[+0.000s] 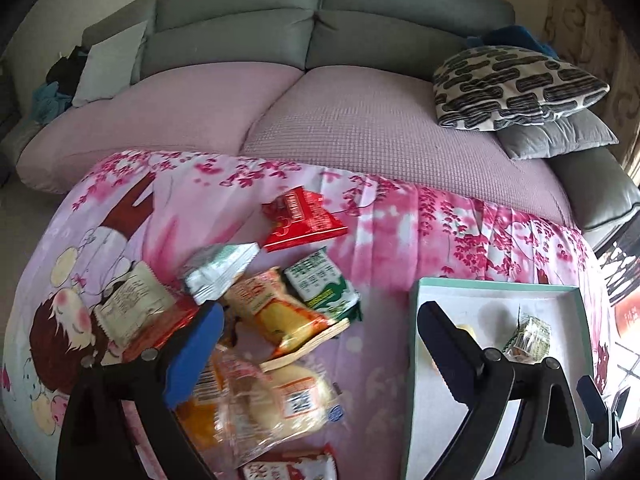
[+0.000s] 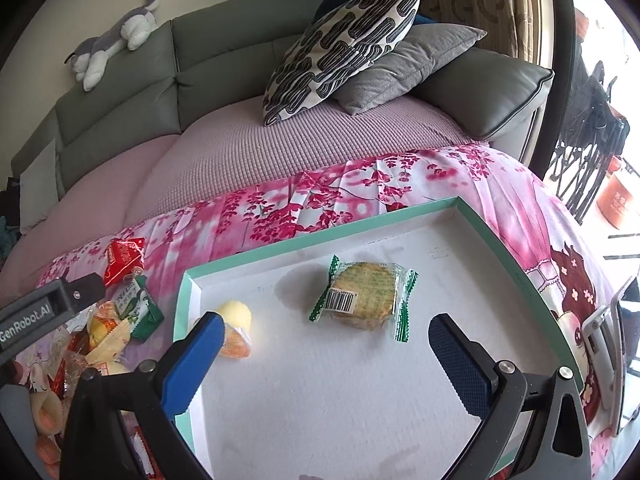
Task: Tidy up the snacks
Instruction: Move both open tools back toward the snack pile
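The tray (image 2: pixel 320 236), a shallow white box with a mint-green rim, holds two snacks. A round biscuit (image 2: pixel 364 294) in clear wrap with green crimped ends and a barcode label lies flat near the tray's middle. A yellow cake (image 2: pixel 239 314) in clear wrap sits at the tray's 9 o'clock side, just beside the left rim, with something orange at its lower end. The two are apart, and the rest of the white floor from 3 to 6 o'clock is bare.

In the left wrist view the tray sits at 4 o'clock on the table, which is covered by a pink blossom cloth (image 1: pixel 400 216). The loose snacks are heaped at 7 o'clock from the tray: a red packet (image 1: pixel 304 220) alone at the far end, a silver-green packet (image 1: pixel 218 270), a green-and-white packet (image 1: pixel 322 282), an orange-yellow packet (image 1: pixel 276 312) and a clear bag of pale buns (image 1: pixel 276 400), these overlapping. Bare cloth separates the heap from the tray's left rim. The cloth's far edge meets a sofa (image 1: pixel 360 120) with a patterned cushion (image 1: pixel 516 88) at 2 o'clock.

The right gripper (image 2: pixel 326 330) hangs over the tray, spread wide with nothing between its blue pads; the biscuit lies beyond its tips. The left gripper (image 1: pixel 320 316) is spread wide over the gap between heap and tray, holding nothing, its left pad overlapping the heap in the picture.
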Demonstrator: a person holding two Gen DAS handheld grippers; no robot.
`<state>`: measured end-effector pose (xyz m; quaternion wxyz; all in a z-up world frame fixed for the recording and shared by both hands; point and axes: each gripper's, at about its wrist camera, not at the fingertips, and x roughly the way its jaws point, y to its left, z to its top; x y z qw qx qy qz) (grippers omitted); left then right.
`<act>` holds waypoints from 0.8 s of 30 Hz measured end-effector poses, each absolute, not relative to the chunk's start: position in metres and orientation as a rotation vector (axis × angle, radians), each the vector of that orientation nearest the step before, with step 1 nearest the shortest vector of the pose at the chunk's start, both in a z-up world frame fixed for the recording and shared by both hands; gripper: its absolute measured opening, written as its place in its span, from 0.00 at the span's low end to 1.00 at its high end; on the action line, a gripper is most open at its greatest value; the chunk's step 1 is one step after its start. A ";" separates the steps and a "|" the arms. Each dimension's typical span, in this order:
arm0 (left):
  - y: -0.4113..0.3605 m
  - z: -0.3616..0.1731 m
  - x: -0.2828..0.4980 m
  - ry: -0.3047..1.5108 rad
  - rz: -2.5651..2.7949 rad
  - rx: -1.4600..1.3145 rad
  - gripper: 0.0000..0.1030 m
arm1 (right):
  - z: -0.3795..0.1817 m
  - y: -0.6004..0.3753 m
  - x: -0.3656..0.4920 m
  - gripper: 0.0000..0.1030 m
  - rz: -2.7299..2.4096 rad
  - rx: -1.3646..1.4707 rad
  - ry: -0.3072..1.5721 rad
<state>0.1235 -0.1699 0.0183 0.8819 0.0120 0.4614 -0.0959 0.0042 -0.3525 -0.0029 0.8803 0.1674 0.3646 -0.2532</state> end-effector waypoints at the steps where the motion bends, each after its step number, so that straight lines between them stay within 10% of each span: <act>1: -0.168 0.019 0.123 0.962 -0.195 0.025 0.95 | -0.002 -0.351 0.003 1.00 -0.528 0.349 0.754; 24: -0.020 0.003 0.074 1.068 0.015 -0.088 0.95 | -0.010 -0.260 -0.009 0.99 -0.315 0.355 0.880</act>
